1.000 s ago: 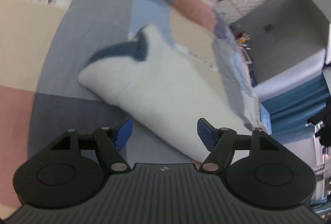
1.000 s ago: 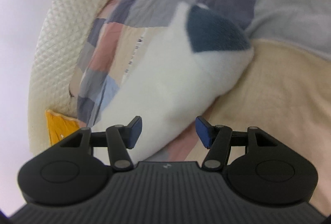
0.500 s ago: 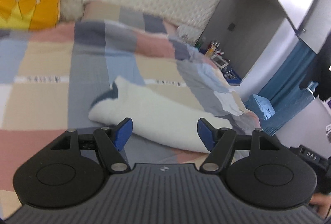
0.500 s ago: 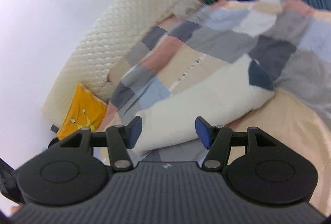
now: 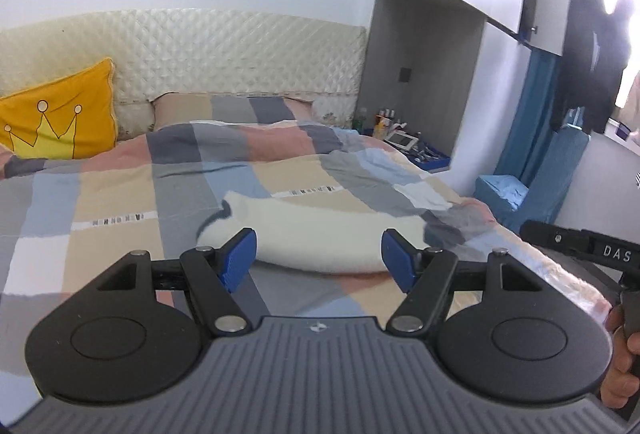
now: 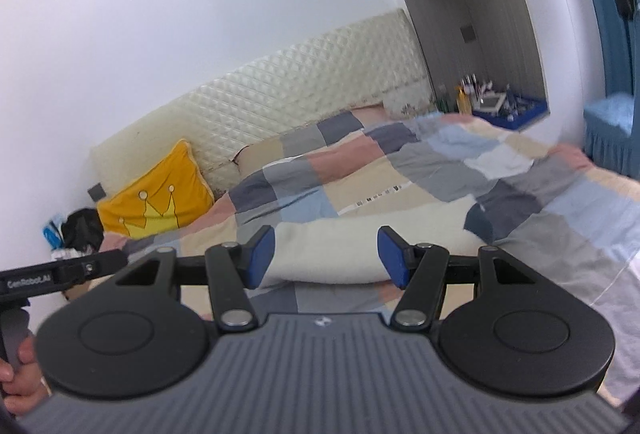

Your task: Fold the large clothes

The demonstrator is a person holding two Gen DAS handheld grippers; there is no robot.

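The left hand-held gripper [image 5: 318,260] hovers with its blue pads apart and nothing between them. The right hand-held gripper [image 6: 326,254] is open and empty too. Both point slightly down toward the bed [image 5: 120,189], clear of its checked cover.

The garment [image 5: 324,240] lies on that cover just beyond the pads, near the bed's front edge. It is a thick white fleecy piece, already rolled or folded into a long bundle, with a dark blue-grey patch [image 6: 478,224] at one end.

It looks soft, light and bulky: it would sag and come unrolled if lifted by one point, and fleece should give the pads good grip. The better hold is likely one gripper near each end, pinching through all the layers.

Its long axis runs across the bed, roughly side to side in both views. The dark end lies to the left in the left wrist view, to the right in the right.
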